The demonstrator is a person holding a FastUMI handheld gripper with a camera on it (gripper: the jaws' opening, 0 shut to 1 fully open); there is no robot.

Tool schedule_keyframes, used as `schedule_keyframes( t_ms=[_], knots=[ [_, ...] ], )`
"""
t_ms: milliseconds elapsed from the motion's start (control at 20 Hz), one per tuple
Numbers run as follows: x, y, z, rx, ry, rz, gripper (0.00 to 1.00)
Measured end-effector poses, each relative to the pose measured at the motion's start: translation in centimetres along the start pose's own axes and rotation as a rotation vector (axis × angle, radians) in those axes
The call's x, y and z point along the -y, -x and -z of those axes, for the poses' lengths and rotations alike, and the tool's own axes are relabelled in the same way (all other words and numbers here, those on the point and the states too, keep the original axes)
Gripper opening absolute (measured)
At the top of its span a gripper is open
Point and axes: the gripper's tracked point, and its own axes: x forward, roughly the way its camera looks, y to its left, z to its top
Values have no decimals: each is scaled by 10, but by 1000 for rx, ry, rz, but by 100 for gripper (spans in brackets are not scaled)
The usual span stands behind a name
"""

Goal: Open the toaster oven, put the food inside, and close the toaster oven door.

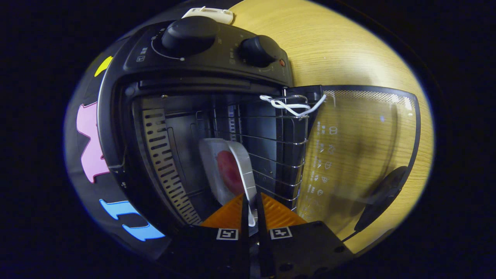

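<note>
Gripper view, rolled so the toaster oven (201, 116) appears turned on its side. Its control panel (209, 50) with two dark knobs runs along the upper centre of the frame; the open cavity fills the centre and left.

Door (364, 155): fully open, glass pane lying out to the right of the frame over the light wooden tabletop (333, 42). Dark door handle (381, 197) sits at lower right. Printed symbols on the glass, too small to make out.

Wire rack (271, 155): inside the cavity, centre frame, bars running toward the door hinge side. A white cord or tie (294, 106) is looped at the rack's corner near the top of the door.

Food: a reddish piece (228, 168) in a white tray (221, 166), lower centre of frame, already within the oven mouth and against the rack.

Gripper (251, 209): bottom centre. Fingers drawn narrow, nearly together, with the near rim of the white tray pinched between them; both fingers appear to press on the rim.

A slotted vent panel (164, 166) lines the cavity wall at centre left. A white object (209, 14) lies beyond the oven at the top of the frame; identity unclear.
</note>
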Motion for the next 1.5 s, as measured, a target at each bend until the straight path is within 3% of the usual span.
schedule_keyframes(
  t_ms=[50, 350, 500, 600, 650, 800, 1050, 1350, 1500],
  knots=[
    [-1, 2, 3, -14, -6, -5, 23],
    [-9, 34, 18, -81, 58, -55, 23],
    [0, 67, 27, -132, 193, -72, 23],
    [14, 96, 37, -193, 302, -80, 38],
    [22, 109, 36, -201, 368, -78, 38],
    [54, 137, 36, -220, 625, -27, 99],
    [99, 158, 30, -222, 1005, 75, 99],
    [151, 145, 13, -201, 1578, 252, 98],
    [168, 119, 14, -209, 1615, 301, 98]
  ],
)
